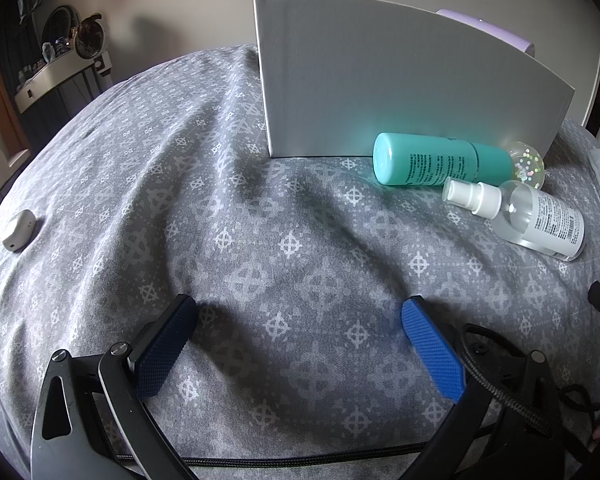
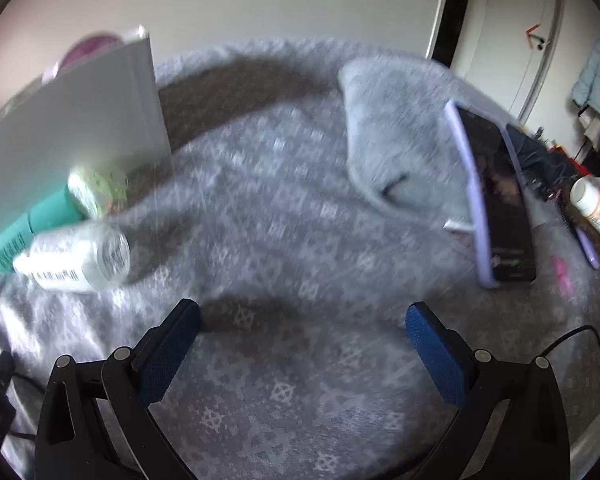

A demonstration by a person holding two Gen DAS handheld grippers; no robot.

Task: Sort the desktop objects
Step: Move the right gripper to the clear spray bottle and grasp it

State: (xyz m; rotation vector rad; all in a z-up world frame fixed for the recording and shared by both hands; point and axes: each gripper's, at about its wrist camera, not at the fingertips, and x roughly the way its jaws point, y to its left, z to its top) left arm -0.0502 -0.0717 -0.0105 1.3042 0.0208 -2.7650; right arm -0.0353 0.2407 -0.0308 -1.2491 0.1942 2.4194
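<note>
Here, both grippers hang wide open and empty over a grey patterned bedspread (image 1: 260,208).

Nearest, the left gripper (image 1: 300,344) and right gripper (image 2: 302,344) hold nothing. Farther on, toward the bedspread's far right, a clear spray bottle (image 1: 532,216) lies on its side, just beside a teal bottle (image 1: 432,160) with a glittery round cap. Behind them stands a white box (image 1: 400,80). A small white device (image 1: 18,230) lies near the left edge; a phone in a lilac case (image 2: 496,196) is propped at the right.
</note>
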